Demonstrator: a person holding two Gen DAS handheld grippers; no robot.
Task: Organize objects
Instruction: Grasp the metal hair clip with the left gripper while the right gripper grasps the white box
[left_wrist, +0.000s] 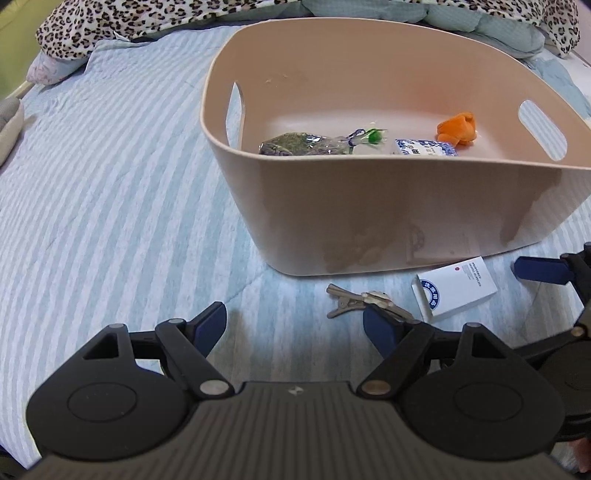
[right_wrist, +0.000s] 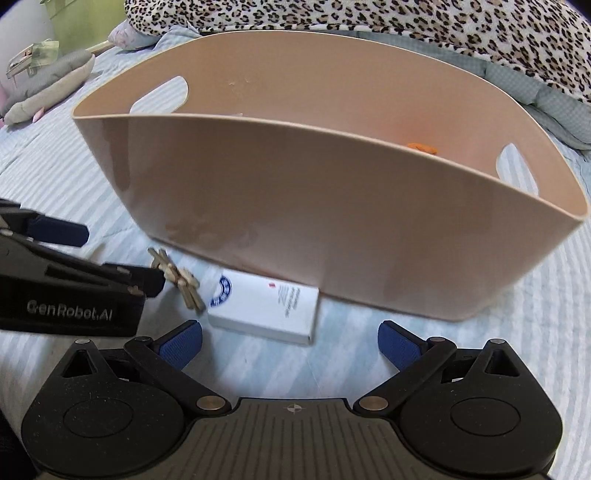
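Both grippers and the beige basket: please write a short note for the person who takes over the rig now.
Left gripper: open, empty, low over the bedspread, just in front of the keys.
Right gripper: open, empty, just in front of the white box.
Basket: upright on the bed. Inside are a clear packet, a blue-patterned pack and an orange toy.
Done: those three things are in the basket.
Left: the keys and the white box lie on the bedspread in front of the basket, side by side. Both probably go in next.
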